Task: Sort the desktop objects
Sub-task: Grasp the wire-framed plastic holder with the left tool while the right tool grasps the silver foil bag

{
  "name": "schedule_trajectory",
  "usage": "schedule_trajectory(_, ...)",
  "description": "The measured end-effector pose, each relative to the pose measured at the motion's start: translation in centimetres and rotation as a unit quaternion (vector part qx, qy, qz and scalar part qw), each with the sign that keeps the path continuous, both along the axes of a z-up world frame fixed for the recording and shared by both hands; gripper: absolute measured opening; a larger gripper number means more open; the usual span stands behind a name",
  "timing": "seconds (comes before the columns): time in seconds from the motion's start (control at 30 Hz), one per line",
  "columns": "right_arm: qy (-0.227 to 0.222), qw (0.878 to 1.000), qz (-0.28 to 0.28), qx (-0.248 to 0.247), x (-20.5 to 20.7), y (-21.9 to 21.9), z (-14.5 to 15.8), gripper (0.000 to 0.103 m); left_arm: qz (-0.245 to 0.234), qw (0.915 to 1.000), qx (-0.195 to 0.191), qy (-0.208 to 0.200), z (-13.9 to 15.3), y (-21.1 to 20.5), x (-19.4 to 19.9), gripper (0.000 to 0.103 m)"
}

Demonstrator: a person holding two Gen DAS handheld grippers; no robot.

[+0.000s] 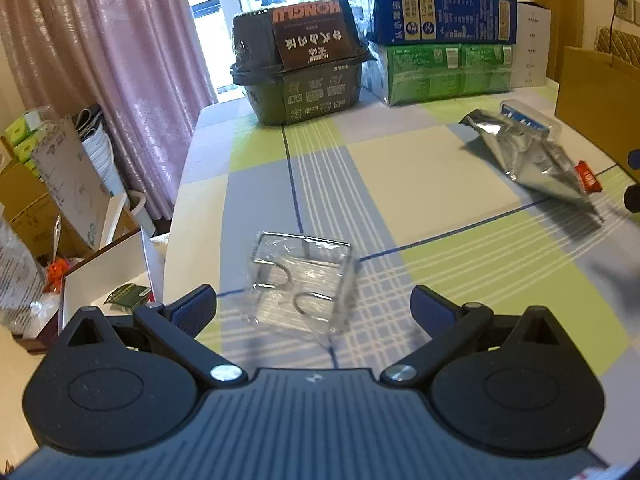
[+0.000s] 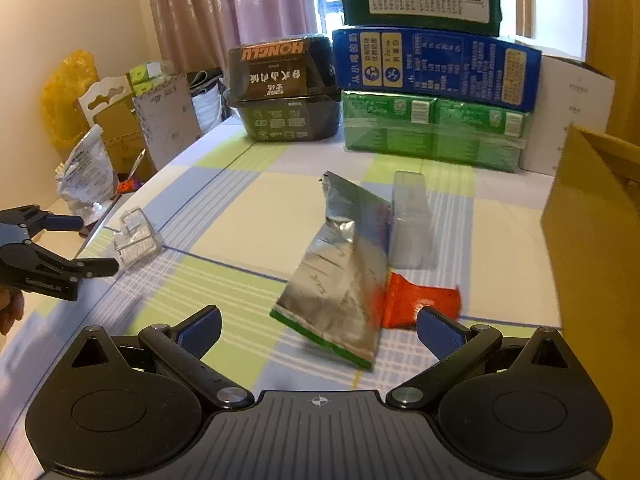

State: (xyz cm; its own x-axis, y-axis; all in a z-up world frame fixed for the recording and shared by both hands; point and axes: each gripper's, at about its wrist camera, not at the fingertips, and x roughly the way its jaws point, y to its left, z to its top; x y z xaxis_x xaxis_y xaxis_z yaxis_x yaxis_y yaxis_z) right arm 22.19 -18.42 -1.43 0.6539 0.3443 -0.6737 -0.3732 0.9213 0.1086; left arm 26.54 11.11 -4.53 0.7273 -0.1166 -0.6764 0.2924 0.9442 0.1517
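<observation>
clear crumpled plastic tray (image 1: 302, 282) lies at twelve o'clock before the left gripper (image 1: 314, 308), jaws apart; silver foil pouch (image 2: 340, 276) before the right gripper (image 2: 318, 330), jaws apart. nothing gripped; sorting seemingly all ahead on the tabletop (image 1: 420, 168).

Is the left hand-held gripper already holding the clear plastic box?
No, the left hand-held gripper is open, its fingers apart on either side of the clear box.
</observation>
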Motion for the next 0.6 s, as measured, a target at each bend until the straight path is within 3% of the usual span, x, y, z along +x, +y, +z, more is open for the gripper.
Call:
schedule_trajectory(0.4, 0.004, 0.999, -0.032, 0.025, 4.6, 1.1, -2.1, 0.099, -0.028, 0.9989, -0.036, 0.012, -1.5, 1.3, 3.8, 0.101)
schedule_trajectory(0.47, 0.007, 1.0, -0.025, 0.016, 5.0, 1.5, -2.5, 0.09, -0.032, 0.9987, -0.036, 0.016, -1.7, 1.0, 4.3, 0.1)
schedule_trajectory(0.6, 0.005, 1.0, -0.025, -0.01, 5.4, 2.3, -3.1, 0.084, -0.04, 0.9983, -0.031, 0.028, -2.2, 0.5, 4.9, 0.091)
